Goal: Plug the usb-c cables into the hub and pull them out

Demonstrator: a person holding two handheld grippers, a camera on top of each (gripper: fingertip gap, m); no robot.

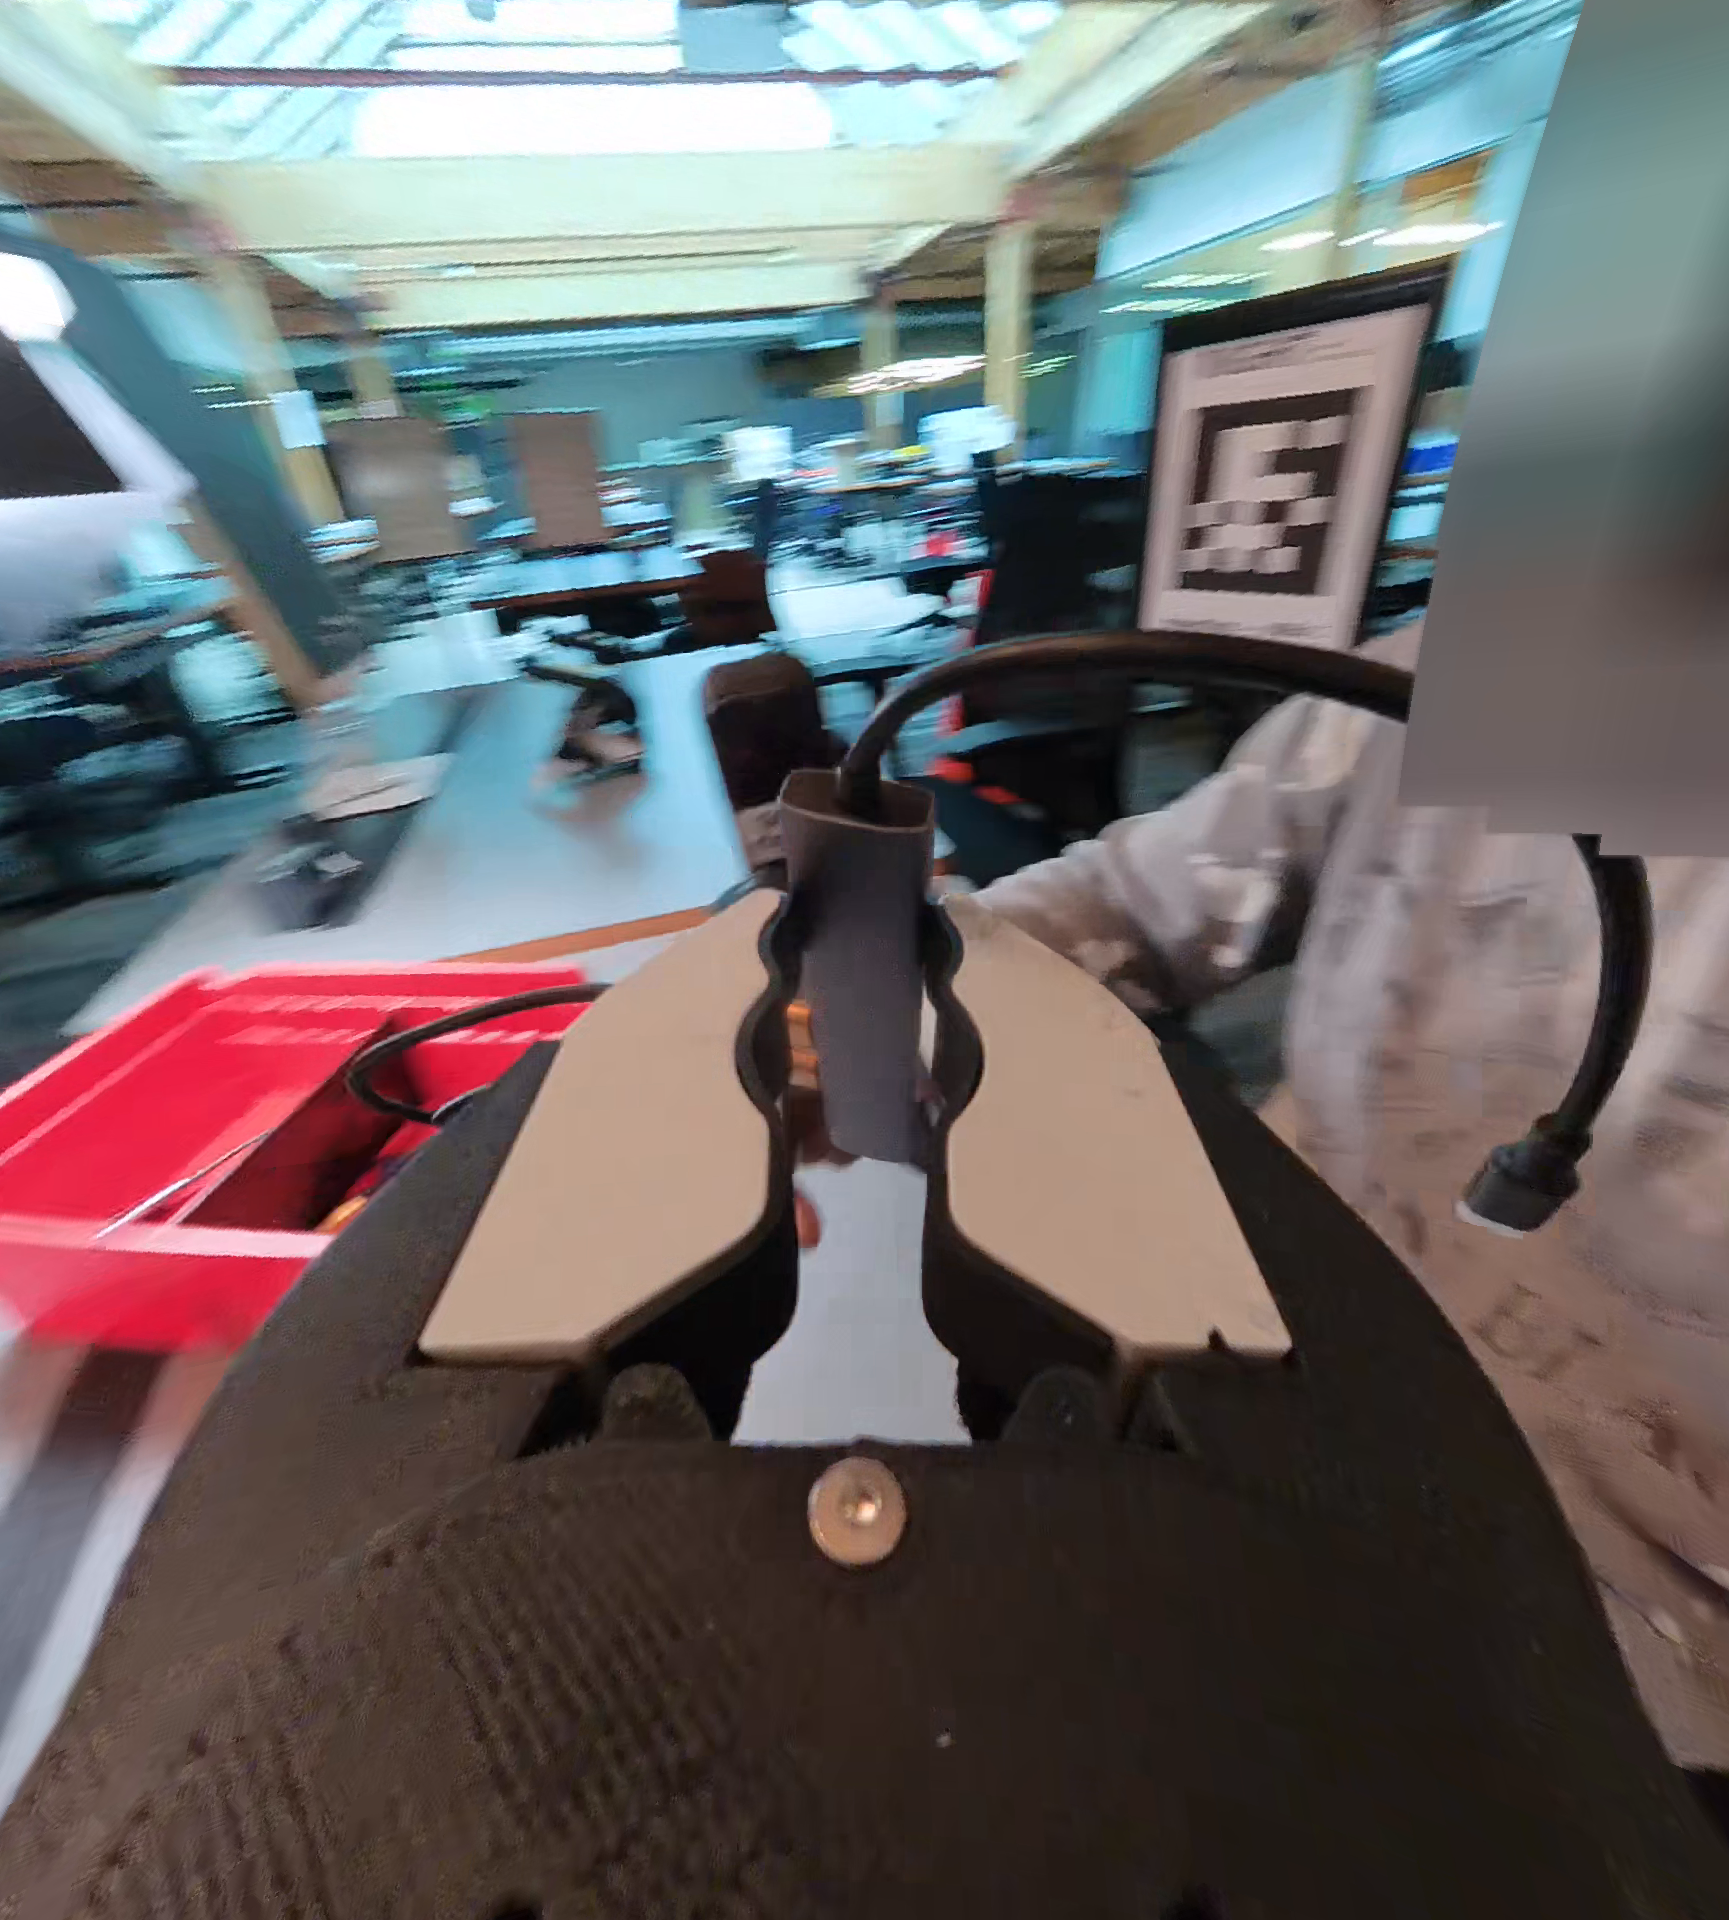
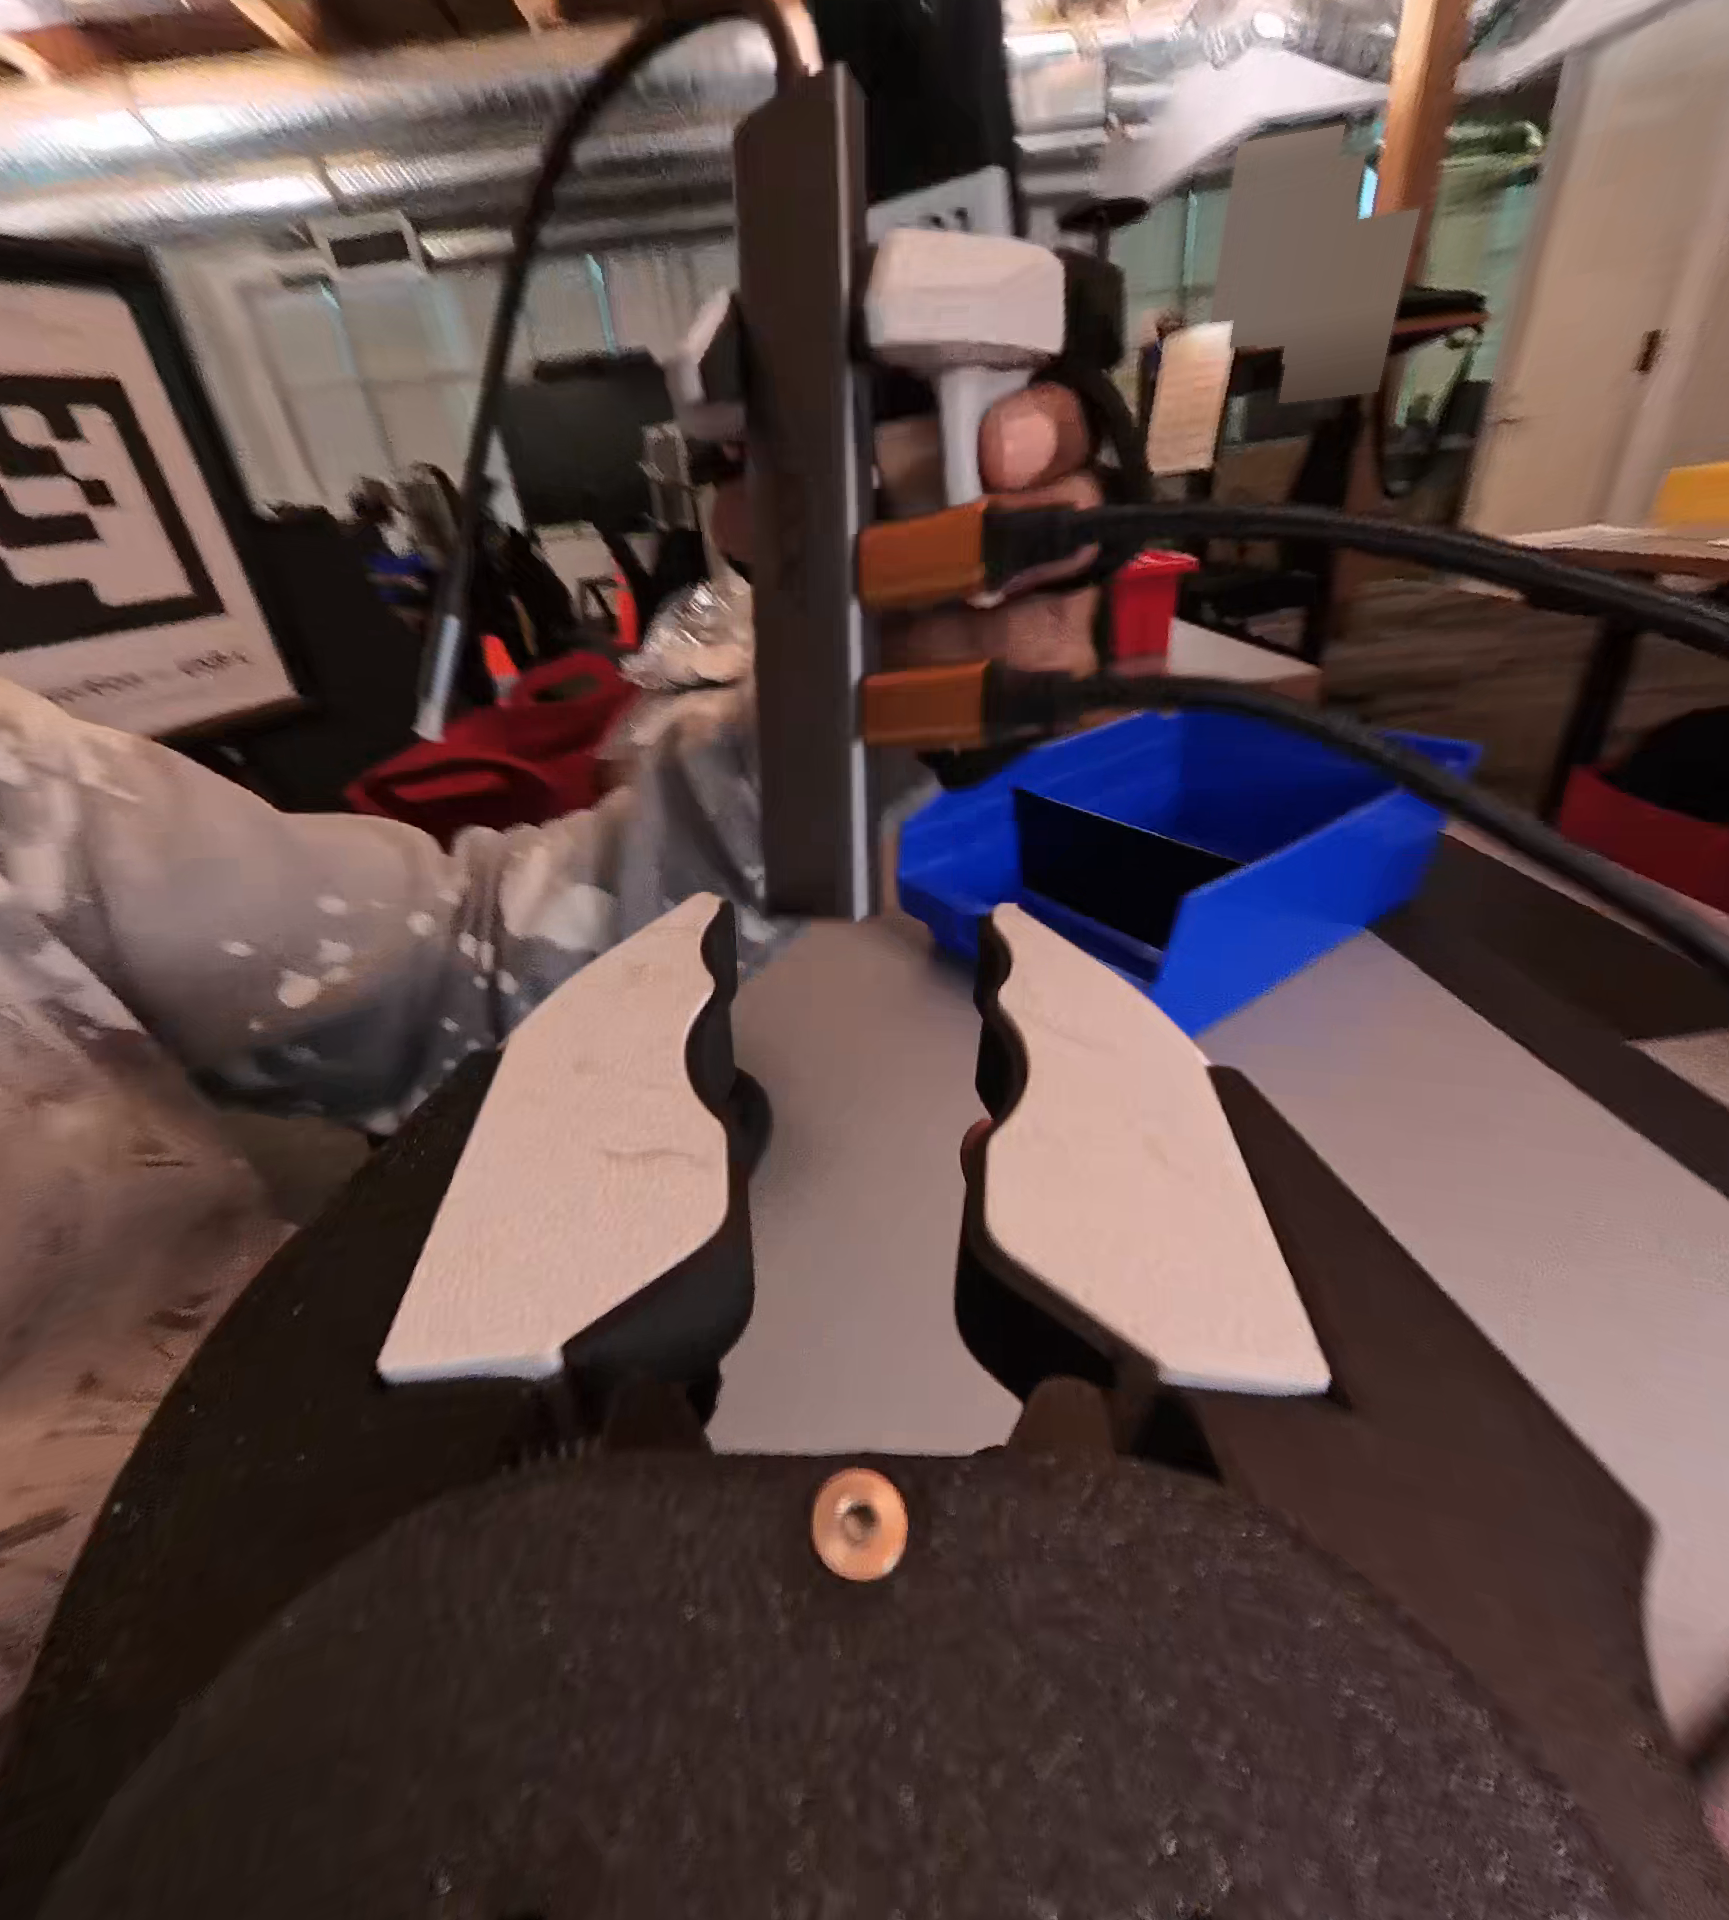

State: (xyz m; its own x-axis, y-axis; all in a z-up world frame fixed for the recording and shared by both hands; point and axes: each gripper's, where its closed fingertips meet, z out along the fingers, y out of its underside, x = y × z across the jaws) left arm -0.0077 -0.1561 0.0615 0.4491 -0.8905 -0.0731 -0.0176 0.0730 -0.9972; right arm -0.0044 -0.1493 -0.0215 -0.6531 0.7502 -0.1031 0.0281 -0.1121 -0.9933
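- Hub (image 1: 860, 977) position: the grey bar-shaped hub stands upright, clamped between the fingers of the left gripper (image 1: 858, 1013) and lifted clear of the table (image 2: 1462, 1195). Its own black lead (image 1: 1151, 657) leaves the top end and arcs away to a loose plug (image 1: 1520, 1184).
- Cable state: in the right wrist view, two usb-c cables with orange plug bodies, an upper (image 2: 927, 558) and a lower (image 2: 927, 704), are seated in the hub's side face, one above the other.
- Right gripper (image 2: 855, 1023): jaws apart and empty, just short of the hub's lower end, below both plugs.
- Step in hand, as judged: extraction of a seated plug.
- Grip the orange plug body, not the braided cord behind it.
- Pull straight along the plug axis, away from the hub face; a sideways pull would likely lever the connector.
- Keep the left clamp firm so the hub does not rotate or slide.
- Blue bin (image 2: 1203, 862) lies beyond the hub; a red bin (image 1: 216, 1091) lies to the left.
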